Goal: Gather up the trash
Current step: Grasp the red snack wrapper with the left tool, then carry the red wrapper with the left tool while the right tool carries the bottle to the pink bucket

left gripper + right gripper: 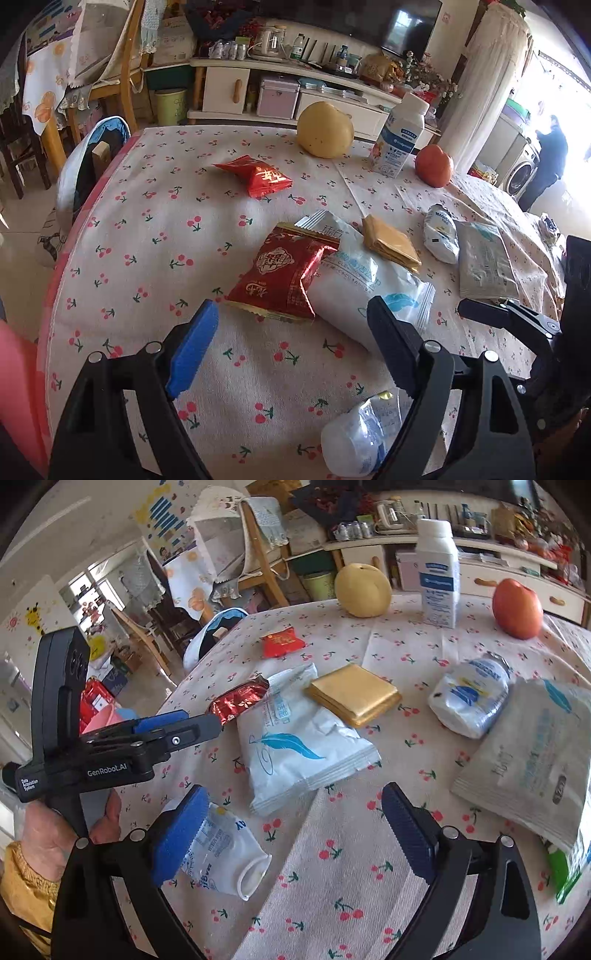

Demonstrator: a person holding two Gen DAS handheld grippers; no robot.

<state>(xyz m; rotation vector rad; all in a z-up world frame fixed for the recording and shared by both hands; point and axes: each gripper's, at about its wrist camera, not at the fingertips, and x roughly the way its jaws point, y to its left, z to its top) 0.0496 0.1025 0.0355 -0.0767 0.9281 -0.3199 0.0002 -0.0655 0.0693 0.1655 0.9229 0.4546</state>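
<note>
Left hand-held gripper [291, 347], jaws spread wide and holding nothing, poised above the cherry-print bench [155, 236]. Directly ahead of its fingertips lies a red foil wrapper [282, 275], overlapping the left edge of a white wet-wipe pack with a blue feather mark [364, 284]; the black right finger sits in front of that pack's near end. A crumpled clear plastic bag [360, 439] lies below and between the fingers, close to the right one.

Right hand-held gripper [295, 827], likewise wide and empty. The same crumpled bag [225, 853] lies just beside, and partly behind, its blue left pad [181, 834]. The white wipe pack [299, 746] lies ahead, between the two fingers. In this view the left hand-held gripper's fingertip reaches the red wrapper [240, 699]; contact cannot be judged.

Other litter on the bench: a gold folded packet [352, 694], a crumpled white and blue wrapper [471, 698], a grey wipe pack [532, 757] at right, and a second red packet [282, 641] farther back. At the far edge stand a yellow pear [364, 590], a white bottle [439, 576] and a red apple [517, 609].
</note>
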